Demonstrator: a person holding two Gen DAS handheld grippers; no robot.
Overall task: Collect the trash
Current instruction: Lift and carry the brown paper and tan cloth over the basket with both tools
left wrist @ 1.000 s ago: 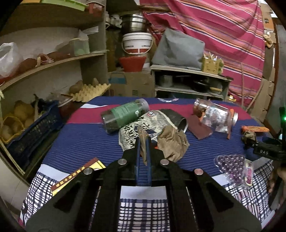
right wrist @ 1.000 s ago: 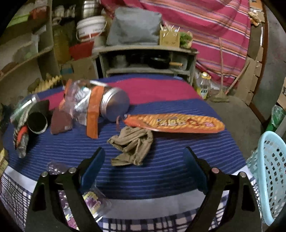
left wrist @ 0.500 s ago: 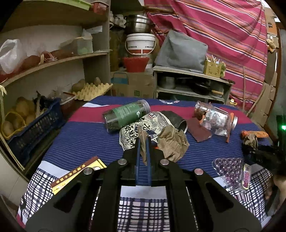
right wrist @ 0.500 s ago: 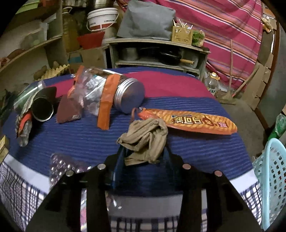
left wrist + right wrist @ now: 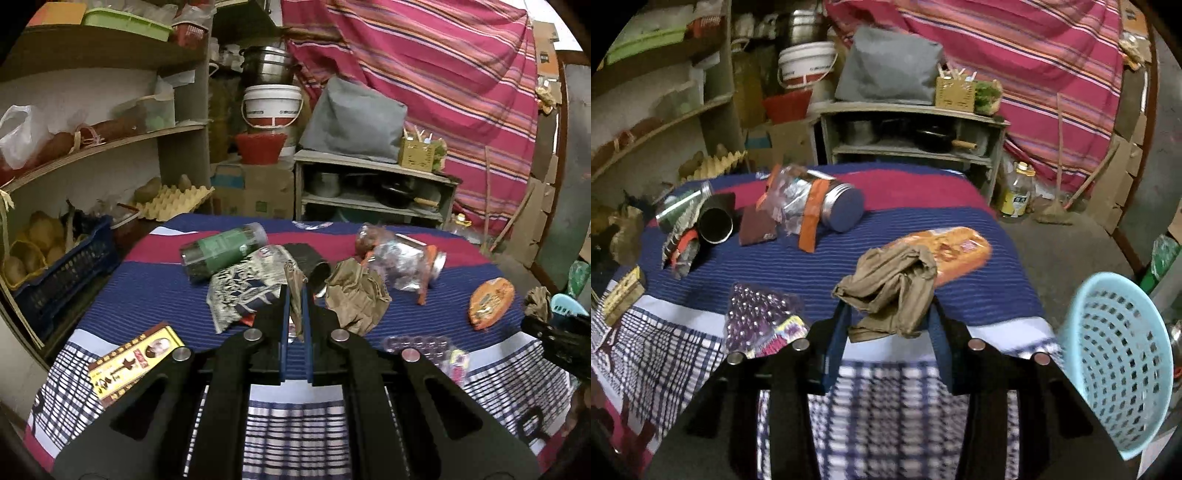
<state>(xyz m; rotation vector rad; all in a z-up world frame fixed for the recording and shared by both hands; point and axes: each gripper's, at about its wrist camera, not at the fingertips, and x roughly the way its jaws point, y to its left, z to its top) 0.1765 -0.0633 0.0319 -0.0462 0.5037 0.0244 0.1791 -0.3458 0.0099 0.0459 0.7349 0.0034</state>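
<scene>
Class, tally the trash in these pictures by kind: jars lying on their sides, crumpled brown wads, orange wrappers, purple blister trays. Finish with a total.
Jars lying on their sides: 2, the green-labelled jar and the clear jar
Crumpled brown wads: 2, the left wad and the right wad
Orange wrapper: 1
Purple blister tray: 1
Total: 6

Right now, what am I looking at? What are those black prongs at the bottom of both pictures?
No robot: a person holds a two-fingered claw in each hand, with a camera on each looking along its fingers. The left claw is shut on a brown paper scrap. The right claw grips a crumpled brown cloth, raised off the striped tablecloth. On the table lie a green bottle, a clear jar and an orange wrapper. A blue basket stands to the right.
</scene>
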